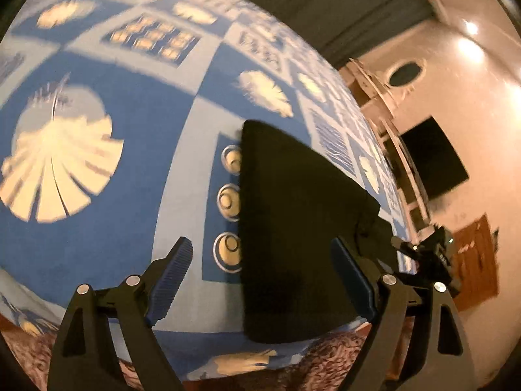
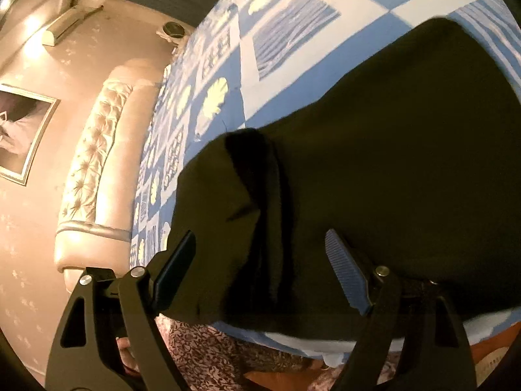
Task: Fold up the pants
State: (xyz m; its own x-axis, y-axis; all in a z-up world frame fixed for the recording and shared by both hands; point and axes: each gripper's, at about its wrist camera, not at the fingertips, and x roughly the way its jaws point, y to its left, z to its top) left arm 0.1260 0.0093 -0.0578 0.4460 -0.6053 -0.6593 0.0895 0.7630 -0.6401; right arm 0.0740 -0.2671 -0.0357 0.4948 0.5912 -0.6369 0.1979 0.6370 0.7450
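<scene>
Black pants point(image 1: 293, 228) lie flat on a blue patterned bedspread point(image 1: 114, 114), near its front edge. My left gripper point(image 1: 260, 280) is open and empty, hovering above the pants' near left edge. In the right wrist view the pants point(image 2: 374, 163) fill the middle, with a raised fold at their left end. My right gripper point(image 2: 260, 270) is open, its fingers on either side of that end of the pants, holding nothing. The right gripper also shows in the left wrist view point(image 1: 429, 260), at the pants' right side.
The bedspread point(image 2: 254, 49) hangs over the bed's front edge above a brown patterned fabric point(image 2: 208, 352). A tufted headboard point(image 2: 94, 150) stands at the bed's far end by a wall with a framed picture point(image 2: 22, 130). A dark screen point(image 1: 433, 156) hangs on the wall.
</scene>
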